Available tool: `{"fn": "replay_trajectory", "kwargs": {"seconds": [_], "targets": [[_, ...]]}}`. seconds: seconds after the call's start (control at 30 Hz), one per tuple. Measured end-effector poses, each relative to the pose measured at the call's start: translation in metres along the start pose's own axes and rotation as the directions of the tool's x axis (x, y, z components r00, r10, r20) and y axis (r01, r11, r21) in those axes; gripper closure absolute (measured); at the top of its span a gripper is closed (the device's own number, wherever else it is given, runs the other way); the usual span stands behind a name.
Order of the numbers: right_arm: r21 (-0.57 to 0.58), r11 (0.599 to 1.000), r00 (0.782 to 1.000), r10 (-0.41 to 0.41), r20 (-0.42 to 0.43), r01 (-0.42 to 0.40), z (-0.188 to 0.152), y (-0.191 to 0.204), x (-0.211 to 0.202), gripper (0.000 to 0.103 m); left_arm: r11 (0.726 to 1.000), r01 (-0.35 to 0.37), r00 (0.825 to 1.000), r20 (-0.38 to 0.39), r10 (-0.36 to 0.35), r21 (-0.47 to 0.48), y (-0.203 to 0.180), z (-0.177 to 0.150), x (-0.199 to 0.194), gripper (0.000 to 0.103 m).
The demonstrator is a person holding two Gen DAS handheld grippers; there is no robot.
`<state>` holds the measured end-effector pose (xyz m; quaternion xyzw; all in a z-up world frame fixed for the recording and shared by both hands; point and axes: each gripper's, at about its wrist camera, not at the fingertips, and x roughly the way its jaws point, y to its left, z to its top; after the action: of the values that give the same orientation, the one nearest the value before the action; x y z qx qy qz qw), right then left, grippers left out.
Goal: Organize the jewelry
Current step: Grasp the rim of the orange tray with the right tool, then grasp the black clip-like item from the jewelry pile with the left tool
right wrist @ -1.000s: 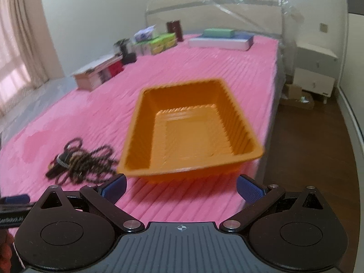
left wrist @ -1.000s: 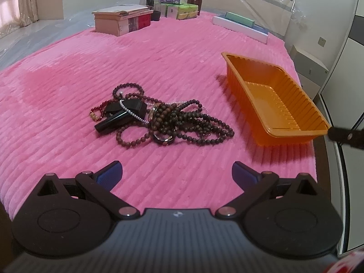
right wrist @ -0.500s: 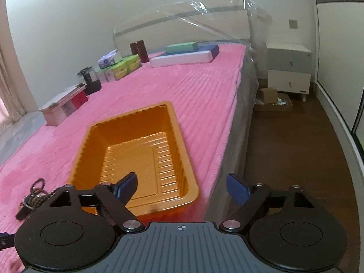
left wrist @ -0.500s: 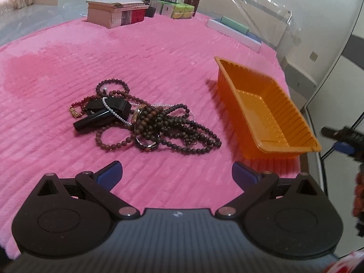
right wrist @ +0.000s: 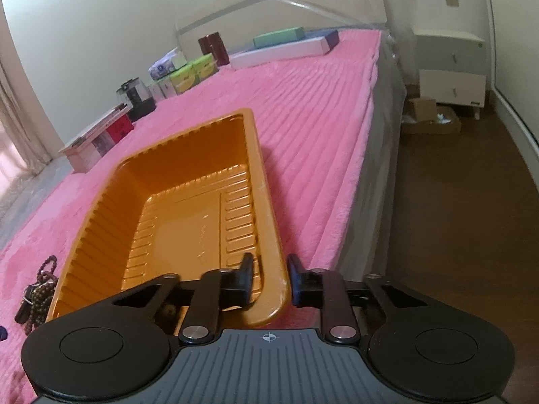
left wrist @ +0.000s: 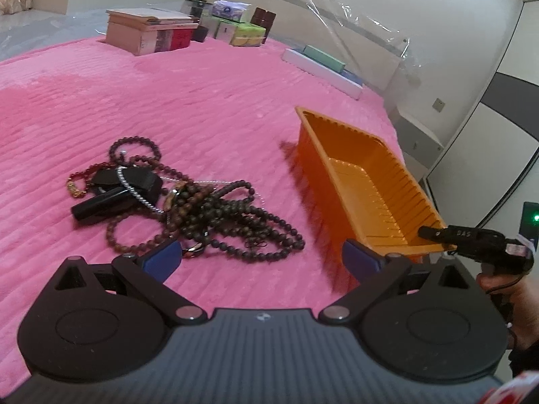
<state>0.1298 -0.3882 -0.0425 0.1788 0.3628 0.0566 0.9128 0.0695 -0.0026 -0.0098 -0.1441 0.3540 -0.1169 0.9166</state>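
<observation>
Right hand-held gripper (right wrist: 269, 277): jaws just drawn in, now narrow, one finger inside and one outside the near right corner of the orange tray (right wrist: 188, 202); the rim sits between the pads, though firm pressing cannot be told

Left hand-held gripper (left wrist: 261, 257): jaws spread wide, nothing between them, poised just short of the jewelry pile (left wrist: 188, 202)

Jewelry pile: tangled dark bead strands, a silver chain, a red-and-gold bracelet and a black case, lying on the pink bed cover (left wrist: 202, 94), left of the tray and apart from it

Orange tray: ribbed plastic, nothing in it, resting near the bed's right edge

Far end of bed: stacked boxes (left wrist: 148, 35), tissue packs (left wrist: 241, 28), a long white box with a green one on top (left wrist: 321, 67); plastic-wrapped headboard (left wrist: 353, 30) behind
</observation>
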Motion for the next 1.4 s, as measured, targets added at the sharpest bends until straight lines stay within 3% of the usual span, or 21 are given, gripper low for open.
{"fn": "replay_trajectory", "kwargs": {"seconds": [0.33,0.4,0.57,0.77,1.0,1.1,1.17,1.27,1.4], "targets": [[0.025,1.000,0.999,0.011,-0.050,-0.010,0.009,0.000,0.005,0.090,1.000,0.001,1.000,-0.002,-0.001,0.012,0.003,0.001,0.004,0.007],[0.031,0.999,0.997,0.025,-0.067,-0.023,0.011,0.002,0.008,0.098,1.000,-0.007,1.000,0.002,0.007,0.011,0.005,0.000,0.001,0.007],[-0.001,1.000,0.998,-0.010,-0.062,0.010,0.016,0.015,0.006,0.099,1.000,-0.029,1.000,0.009,0.029,0.007,0.012,0.000,-0.007,0.009],[-0.192,0.978,0.996,-0.087,-0.020,0.081,0.023,0.052,-0.011,0.099,0.996,-0.088,0.996,0.006,0.088,0.034,0.027,-0.001,-0.013,0.014],[-0.411,0.890,0.980,-0.188,0.060,0.196,0.013,0.104,-0.018,0.099,0.974,-0.200,0.980,0.024,0.199,0.107,0.057,0.007,-0.013,0.021],[-0.451,0.867,0.977,-0.199,0.074,0.211,0.010,0.114,-0.016,0.099,0.946,-0.254,0.967,0.035,0.252,0.202,0.070,0.016,-0.009,0.033],[-0.462,0.861,0.976,-0.202,0.076,0.214,0.009,0.117,-0.014,0.099,0.923,-0.274,0.960,0.024,0.278,0.270,0.079,0.021,-0.003,0.048],[-0.462,0.860,0.976,-0.206,0.076,0.218,0.009,0.117,-0.012,0.099,0.888,-0.251,0.961,-0.014,0.278,0.384,0.086,0.027,0.010,0.067],[-0.455,0.861,0.974,-0.217,0.071,0.225,0.012,0.118,-0.013,0.099,0.858,-0.187,0.967,-0.062,0.246,0.479,0.088,0.029,0.029,0.075]]}}
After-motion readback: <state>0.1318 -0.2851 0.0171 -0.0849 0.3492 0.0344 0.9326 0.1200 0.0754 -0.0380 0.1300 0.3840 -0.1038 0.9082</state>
